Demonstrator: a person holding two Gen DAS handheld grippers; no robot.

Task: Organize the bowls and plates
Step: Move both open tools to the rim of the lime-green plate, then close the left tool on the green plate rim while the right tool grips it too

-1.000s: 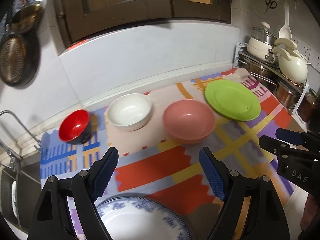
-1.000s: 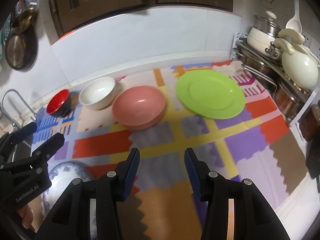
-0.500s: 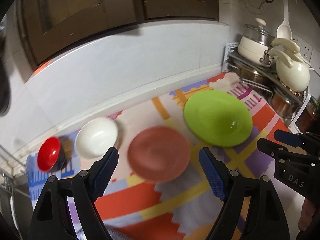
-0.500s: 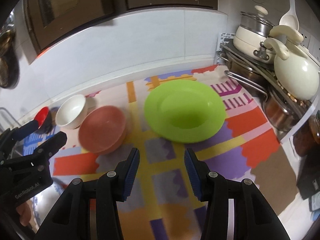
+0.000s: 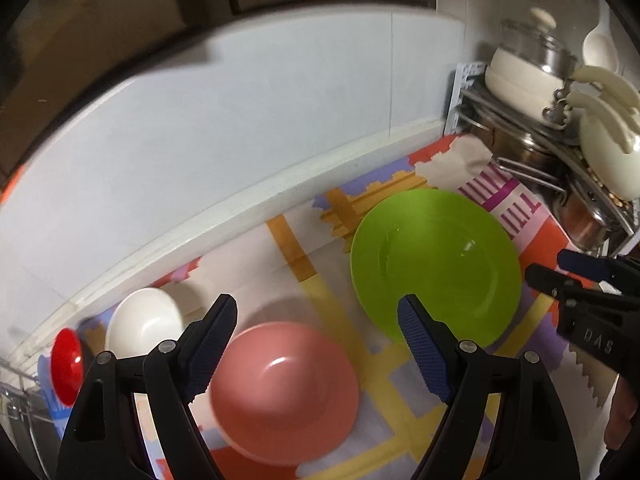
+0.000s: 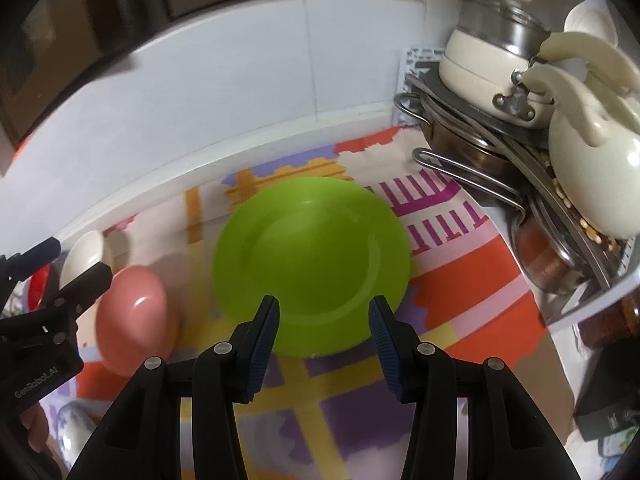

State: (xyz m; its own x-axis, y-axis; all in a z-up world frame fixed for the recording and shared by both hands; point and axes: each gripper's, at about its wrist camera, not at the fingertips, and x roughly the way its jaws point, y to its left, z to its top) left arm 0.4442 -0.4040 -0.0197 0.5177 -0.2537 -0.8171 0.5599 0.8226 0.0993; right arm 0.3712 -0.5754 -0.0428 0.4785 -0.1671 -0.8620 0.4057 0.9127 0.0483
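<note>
Both tongs are spread and hold nothing. The left gripper (image 5: pixel 316 344) hangs over the pink bowl (image 5: pixel 284 392) at the bottom centre of its view, and the right gripper (image 6: pixel 324 344) frames the near edge of the green plate (image 6: pixel 312 264), probably to pick each dish separately. Compared with one second earlier, both views have slid toward the pot rack (image 6: pixel 500 152), and the blue-patterned plate has left the left view.

A plate (image 5: pixel 436 264) is set on the mat (image 5: pixel 304 252), with three bowls (image 5: pixel 284 388) ranged in a row to its left. A rack of pots (image 6: pixel 516 152) is placed right of the plate, against the wall (image 5: pixel 240 120) behind.
</note>
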